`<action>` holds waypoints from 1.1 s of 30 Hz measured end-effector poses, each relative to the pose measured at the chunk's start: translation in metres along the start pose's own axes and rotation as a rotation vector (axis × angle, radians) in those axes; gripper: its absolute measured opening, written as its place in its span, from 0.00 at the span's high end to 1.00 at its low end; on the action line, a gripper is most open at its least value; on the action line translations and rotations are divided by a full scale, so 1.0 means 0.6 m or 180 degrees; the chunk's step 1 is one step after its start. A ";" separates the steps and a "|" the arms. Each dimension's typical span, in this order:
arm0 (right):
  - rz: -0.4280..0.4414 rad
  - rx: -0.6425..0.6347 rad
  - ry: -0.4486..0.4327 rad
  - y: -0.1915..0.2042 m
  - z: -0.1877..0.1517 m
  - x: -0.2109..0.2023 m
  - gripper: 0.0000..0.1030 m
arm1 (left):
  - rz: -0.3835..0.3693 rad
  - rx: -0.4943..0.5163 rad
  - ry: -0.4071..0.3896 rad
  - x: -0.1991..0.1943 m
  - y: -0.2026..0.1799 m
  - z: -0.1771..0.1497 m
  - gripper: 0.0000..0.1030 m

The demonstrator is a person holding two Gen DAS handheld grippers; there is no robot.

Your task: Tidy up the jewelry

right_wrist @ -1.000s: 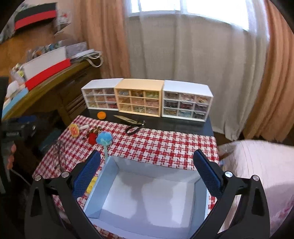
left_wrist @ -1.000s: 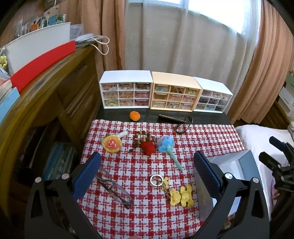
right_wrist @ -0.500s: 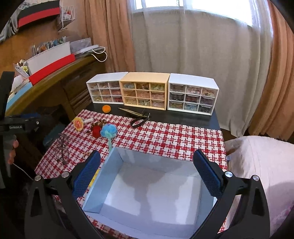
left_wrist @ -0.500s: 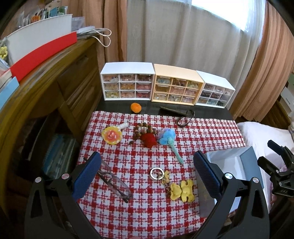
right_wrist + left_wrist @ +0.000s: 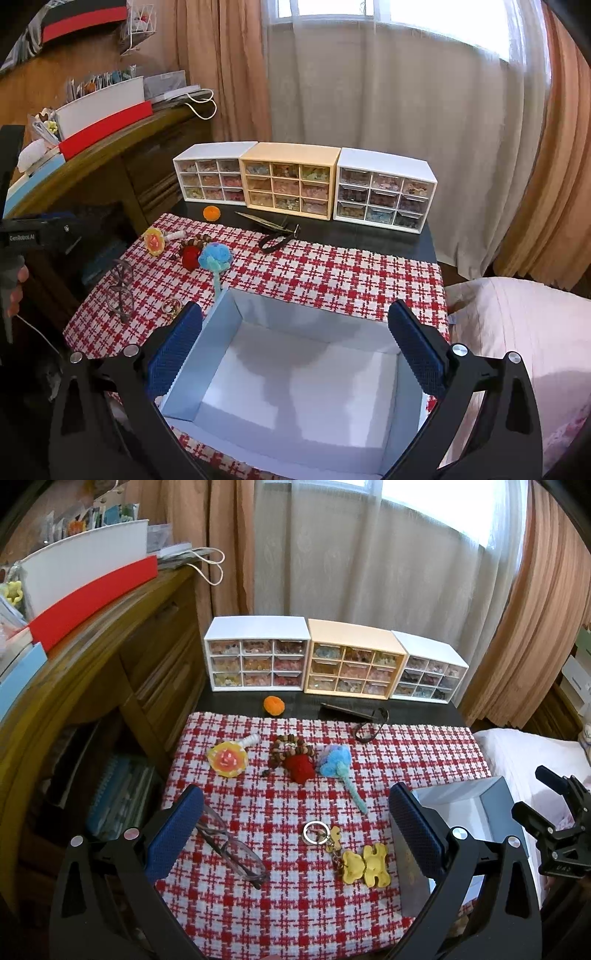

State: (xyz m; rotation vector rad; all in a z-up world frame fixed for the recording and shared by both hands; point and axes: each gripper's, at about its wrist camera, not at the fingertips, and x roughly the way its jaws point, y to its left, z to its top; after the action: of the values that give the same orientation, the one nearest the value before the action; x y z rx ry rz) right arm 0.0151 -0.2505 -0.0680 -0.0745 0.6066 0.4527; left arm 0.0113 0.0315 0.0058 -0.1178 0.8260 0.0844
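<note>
1. Curtained window behind; dark tabletop point(image 5: 295, 709) under a red-and-white checked woven cloth point(image 5: 280, 904); along the back edge, three small drawer cabinets, white point(image 5: 257, 653), pale orange point(image 5: 352, 662) and white point(image 5: 428, 674), touching side by side.
2. On the cloth, left to right: clear-lensed folded spectacles point(image 5: 232, 849) at the near left; round yellow-and-orange crocheted disc with a white handle point(image 5: 227, 758); brown wooden bead bracelet with a red tassel point(image 5: 295, 757); fluffy blue pompom charm with a teal tail point(image 5: 338, 766); silver key ring with yellow bear-shaped charms point(image 5: 354, 853) near the front; open pale-blue cardboard box with a white inside point(image 5: 295, 387) at the right, nothing in it.
3. Off the cloth: small orange pompom point(image 5: 273, 705) and dark scissors point(image 5: 354, 716), just before the cabinets.
4. Left hand-held gripper point(image 5: 295, 834): spread wide, holding nothing, hanging above the near cloth with the key ring between its blue pads point(image 5: 173, 834).
5. Right hand-held gripper point(image 5: 295, 354): likewise spread wide and bare, poised above the box, touching nothing.
6. Likely step: first pick, probably the key ring. Best done by lowering straight down, closing across the metal ring or the chain rather than the flat charms, avoiding the spectacles just to the left, then carrying to the box.
</note>
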 end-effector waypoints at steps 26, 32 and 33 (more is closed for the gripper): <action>-0.0003 0.0358 -0.0054 -0.044 -0.008 0.007 0.07 | 0.0041 -0.0002 0.0085 0.023 0.009 0.001 0.04; -0.0069 0.0094 0.0173 -0.030 -0.016 0.049 0.07 | 0.0067 0.0006 0.0164 0.041 0.020 -0.008 0.04; -0.0051 0.0013 0.0216 -0.025 -0.014 0.057 0.07 | 0.0067 -0.0005 0.0169 0.043 0.024 -0.009 0.04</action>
State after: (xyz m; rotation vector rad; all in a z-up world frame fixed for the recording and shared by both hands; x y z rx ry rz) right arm 0.0416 -0.2524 -0.0951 -0.0910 0.6733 0.4347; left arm 0.0231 0.0456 -0.0179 -0.1132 0.8803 0.1023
